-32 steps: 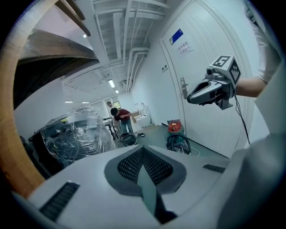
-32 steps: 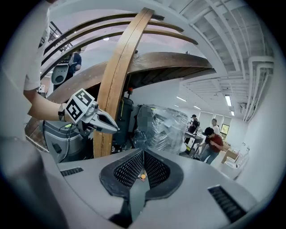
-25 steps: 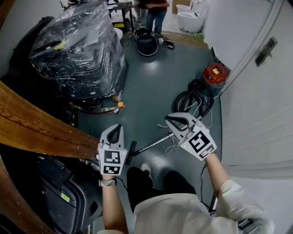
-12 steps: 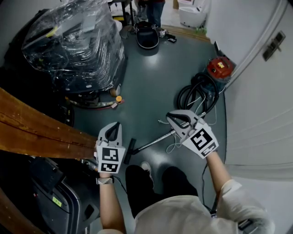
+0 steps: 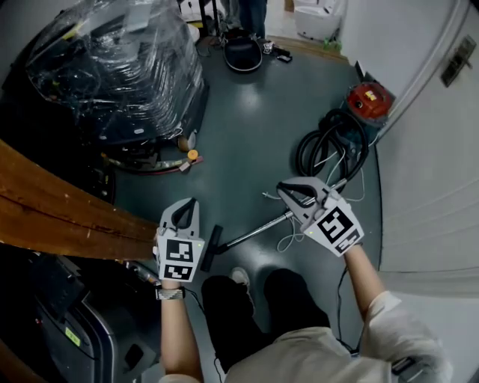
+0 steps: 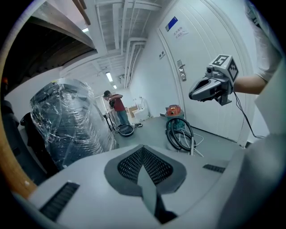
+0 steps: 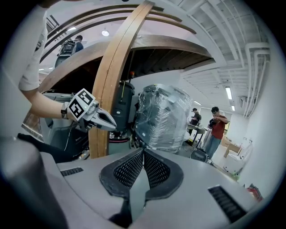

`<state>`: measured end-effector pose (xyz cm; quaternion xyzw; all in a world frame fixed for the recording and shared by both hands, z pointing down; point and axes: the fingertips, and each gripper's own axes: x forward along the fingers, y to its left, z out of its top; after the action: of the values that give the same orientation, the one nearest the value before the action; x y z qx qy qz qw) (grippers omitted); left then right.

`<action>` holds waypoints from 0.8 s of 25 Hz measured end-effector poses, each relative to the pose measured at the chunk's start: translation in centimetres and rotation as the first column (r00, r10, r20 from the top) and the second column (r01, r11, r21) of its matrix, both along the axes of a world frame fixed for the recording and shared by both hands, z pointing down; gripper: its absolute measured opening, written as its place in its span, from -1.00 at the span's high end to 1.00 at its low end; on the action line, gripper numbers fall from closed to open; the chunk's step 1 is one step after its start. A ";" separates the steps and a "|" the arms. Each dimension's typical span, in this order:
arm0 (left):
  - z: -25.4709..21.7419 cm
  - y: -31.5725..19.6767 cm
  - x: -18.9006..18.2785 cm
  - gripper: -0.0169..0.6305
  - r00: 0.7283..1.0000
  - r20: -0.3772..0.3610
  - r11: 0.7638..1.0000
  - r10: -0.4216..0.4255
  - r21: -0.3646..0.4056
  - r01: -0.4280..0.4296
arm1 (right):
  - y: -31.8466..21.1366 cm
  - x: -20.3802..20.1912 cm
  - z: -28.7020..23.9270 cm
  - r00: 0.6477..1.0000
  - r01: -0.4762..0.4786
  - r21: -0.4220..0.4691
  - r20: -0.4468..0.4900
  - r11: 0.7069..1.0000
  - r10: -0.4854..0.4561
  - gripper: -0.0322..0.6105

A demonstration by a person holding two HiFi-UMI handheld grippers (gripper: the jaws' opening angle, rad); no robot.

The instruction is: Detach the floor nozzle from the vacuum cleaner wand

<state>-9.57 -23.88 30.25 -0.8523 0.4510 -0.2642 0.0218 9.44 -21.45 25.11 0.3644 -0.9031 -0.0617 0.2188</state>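
Note:
The black floor nozzle (image 5: 213, 247) lies on the grey floor just ahead of my shoe, joined to the silver wand (image 5: 258, 230). The wand runs up and right toward the coiled black hose (image 5: 329, 153) and the red vacuum cleaner (image 5: 368, 101). My left gripper (image 5: 193, 202) hangs shut and empty above the floor, just left of the nozzle. My right gripper (image 5: 284, 187) is shut and empty over the wand's far end. In the left gripper view the jaws (image 6: 143, 147) meet, with the hose (image 6: 179, 134) ahead. The right gripper view shows closed jaws (image 7: 143, 150) too.
A big plastic-wrapped machine (image 5: 112, 67) stands at the far left. A curved wooden beam (image 5: 60, 213) crosses the left side. A white door and wall (image 5: 434, 149) close the right. A person (image 5: 253, 11) stands at the back by a black round case (image 5: 245, 58). Thin white cables (image 5: 288, 241) lie by the wand.
Both grippers have sunk toward the floor together, still shut. The head view has dipped, so the wrapped machine and the vacuum sit higher in the picture.

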 end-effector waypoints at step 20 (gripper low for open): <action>16.8 0.0 -1.2 0.95 0.997 -0.052 0.998 -0.053 -0.034 0.051 | 0.9 0.3 15.7 0.999 0.023 0.021 0.044 1.000 -0.024 0.80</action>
<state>-10.72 -23.84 47.09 -0.8472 0.4690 -0.2494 -0.0109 9.69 -20.58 40.81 0.3572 -0.9113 -0.0655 0.1941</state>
